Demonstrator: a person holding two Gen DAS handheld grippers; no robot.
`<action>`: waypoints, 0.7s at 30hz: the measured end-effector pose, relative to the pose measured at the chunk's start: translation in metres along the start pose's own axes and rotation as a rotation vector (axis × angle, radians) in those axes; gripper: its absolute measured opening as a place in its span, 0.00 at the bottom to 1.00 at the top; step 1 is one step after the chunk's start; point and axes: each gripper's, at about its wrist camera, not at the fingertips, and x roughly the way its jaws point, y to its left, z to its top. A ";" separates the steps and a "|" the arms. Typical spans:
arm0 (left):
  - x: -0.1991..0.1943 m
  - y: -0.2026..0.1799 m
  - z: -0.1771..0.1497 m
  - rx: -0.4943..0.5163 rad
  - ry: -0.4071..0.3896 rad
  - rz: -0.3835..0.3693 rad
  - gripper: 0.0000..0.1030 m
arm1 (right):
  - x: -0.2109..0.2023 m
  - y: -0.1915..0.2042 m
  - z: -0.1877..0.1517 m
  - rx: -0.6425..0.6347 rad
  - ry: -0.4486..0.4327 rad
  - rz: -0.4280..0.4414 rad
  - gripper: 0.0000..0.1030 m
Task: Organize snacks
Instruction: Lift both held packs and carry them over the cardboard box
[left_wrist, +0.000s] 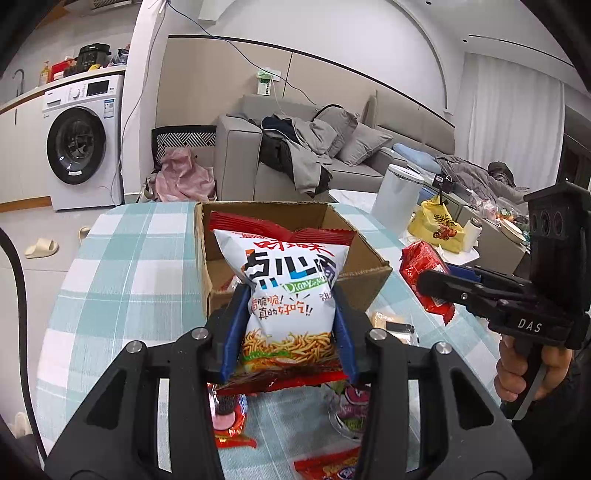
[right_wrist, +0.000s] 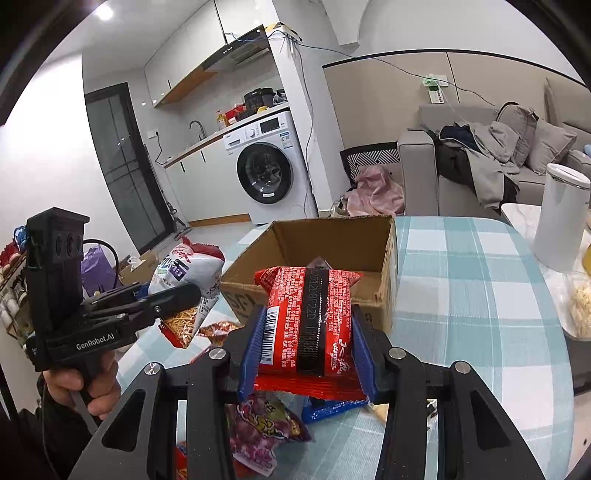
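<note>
My left gripper (left_wrist: 290, 295) is shut on a white snack bag with a red top (left_wrist: 288, 284) and holds it upright just in front of an open cardboard box (left_wrist: 362, 251) on the checked table. My right gripper (right_wrist: 308, 314) is shut on a red snack packet (right_wrist: 308, 317), held in front of the same box (right_wrist: 384, 258). The right gripper also shows in the left wrist view (left_wrist: 436, 286) with its red packet (left_wrist: 421, 269), to the right of the box. The left gripper (right_wrist: 184, 293) and its white bag (right_wrist: 188, 273) show in the right wrist view, left of the box.
Several loose snack packets lie on the blue-and-white checked tablecloth (left_wrist: 122, 280) below the grippers, among them a purple one (right_wrist: 266, 424) and a red one (left_wrist: 229, 417). A white canister (right_wrist: 557, 218) stands right of the table. A sofa (left_wrist: 280, 155) and washing machine (left_wrist: 81, 144) stand behind.
</note>
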 end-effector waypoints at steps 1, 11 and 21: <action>0.002 0.000 0.002 0.000 0.001 0.000 0.39 | 0.001 0.000 0.001 0.002 0.000 0.002 0.43; 0.025 0.005 0.023 -0.018 -0.007 0.018 0.39 | 0.014 0.001 0.021 0.018 0.000 0.013 0.43; 0.047 0.009 0.036 -0.023 0.000 0.031 0.39 | 0.041 -0.012 0.032 0.044 0.023 0.005 0.43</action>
